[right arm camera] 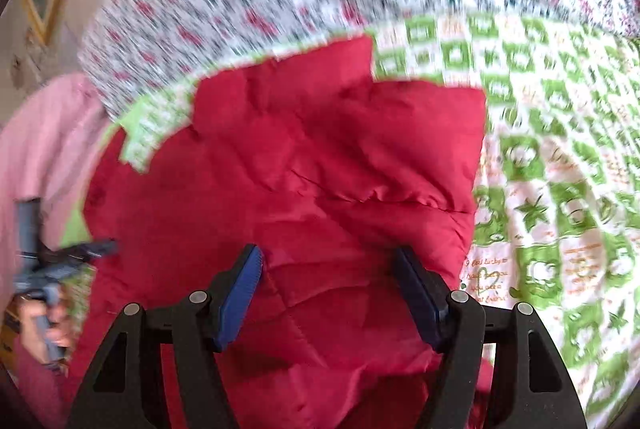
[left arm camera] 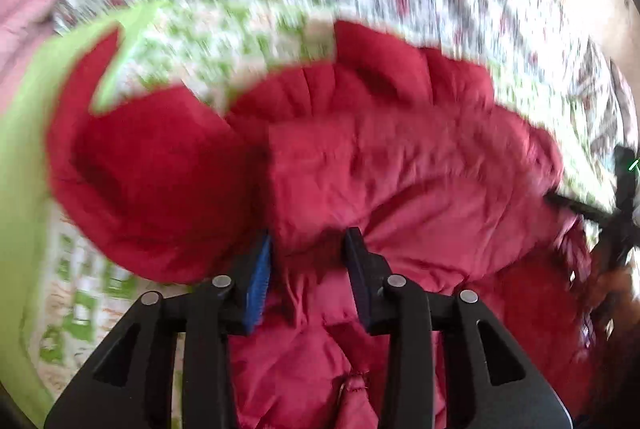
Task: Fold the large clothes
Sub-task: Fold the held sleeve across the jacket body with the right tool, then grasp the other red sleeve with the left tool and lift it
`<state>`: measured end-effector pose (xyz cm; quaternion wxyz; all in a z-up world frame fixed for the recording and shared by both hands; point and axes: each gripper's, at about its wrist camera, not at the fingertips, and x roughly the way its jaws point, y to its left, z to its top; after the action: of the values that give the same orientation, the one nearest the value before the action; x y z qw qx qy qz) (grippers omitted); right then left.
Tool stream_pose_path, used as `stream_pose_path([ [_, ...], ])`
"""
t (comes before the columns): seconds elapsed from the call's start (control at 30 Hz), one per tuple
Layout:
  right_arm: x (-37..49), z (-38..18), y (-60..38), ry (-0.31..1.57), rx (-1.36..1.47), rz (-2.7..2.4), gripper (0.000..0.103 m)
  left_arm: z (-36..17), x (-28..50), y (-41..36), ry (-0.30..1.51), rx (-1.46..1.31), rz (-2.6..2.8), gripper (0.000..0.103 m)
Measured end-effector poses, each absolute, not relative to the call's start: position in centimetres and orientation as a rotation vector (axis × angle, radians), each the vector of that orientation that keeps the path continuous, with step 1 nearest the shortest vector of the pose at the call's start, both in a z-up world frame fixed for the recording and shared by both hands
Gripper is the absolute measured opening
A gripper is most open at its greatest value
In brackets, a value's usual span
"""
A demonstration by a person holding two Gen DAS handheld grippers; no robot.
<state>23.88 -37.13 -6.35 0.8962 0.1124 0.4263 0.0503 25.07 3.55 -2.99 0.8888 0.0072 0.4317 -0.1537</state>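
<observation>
- Red padded jacket (right arm camera: 304, 165) lies bunched on a green patterned blanket (right arm camera: 560, 157).
- Left gripper (left arm camera: 308, 277) pinches a jacket fold (left arm camera: 312, 253); it may slip.
- Right gripper (right arm camera: 328, 289) hovers wide open, empty.

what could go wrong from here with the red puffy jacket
1. The left gripper has a bunch of the red quilted jacket between its fingers, but whether they pinch it is unclear; the puffy fabric may slip out.
2. The right gripper hangs open over the jacket, holding nothing, so the fold could spring back.
</observation>
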Motion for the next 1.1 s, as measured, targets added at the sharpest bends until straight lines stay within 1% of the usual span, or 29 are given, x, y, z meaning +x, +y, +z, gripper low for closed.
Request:
stream_pose_path([
  [0.07,23.7,-6.9,-37.0,0.886,0.197,0.092,0.071,-0.9,24.0,3.8,0.822,-0.02,-0.331,0.034],
  [0.17,23.5,-6.8,-36.4,0.879,0.168,0.095,0.072,-0.1,23.4,1.4,0.822,-0.062,-0.535,0.034],
  [0.23,23.7,-6.7,-35.9,0.885,0.15,0.09,0.072,-1.6,23.6,-1.7,0.853,0.023,-0.559,0.034],
  [0.3,24.0,-6.3,-35.7,0.882,0.139,0.088,0.072,-4.5,24.6,-4.1,0.912,0.116,-0.52,0.034],
  [0.37,23.5,-5.1,-35.5,0.851,0.154,0.097,0.072,-6.9,25.6,-4.8,0.972,0.137,-0.502,0.034],
  [0.4,23.4,-4.7,-35.4,0.839,0.152,0.099,0.072,-7.9,25.9,-4.8,0.976,0.147,-0.485,0.034],
  [0.5,24.0,-4.5,-34.6,0.825,0.101,0.081,0.07,-8.5,26.0,-4.1,0.972,0.118,-0.479,0.033],
  [0.6,25.8,-7.2,-34.3,0.915,0.064,0.042,0.071,-8.8,26.0,-3.5,0.963,0.128,-0.467,0.032],
  [0.7,26.3,-8.4,-33.9,0.913,0.028,0.03,0.073,-9.4,25.9,-2.6,0.958,0.114,-0.473,0.03],
  [0.83,26.1,-7.9,-33.7,0.904,0.028,0.028,0.073,-8.7,25.4,-3.0,0.946,0.084,-0.475,0.03],
  [1.1,23.0,-5.3,-35.0,0.842,0.164,0.095,0.073,-5.7,24.1,1.4,0.891,0.028,-0.406,0.033],
])
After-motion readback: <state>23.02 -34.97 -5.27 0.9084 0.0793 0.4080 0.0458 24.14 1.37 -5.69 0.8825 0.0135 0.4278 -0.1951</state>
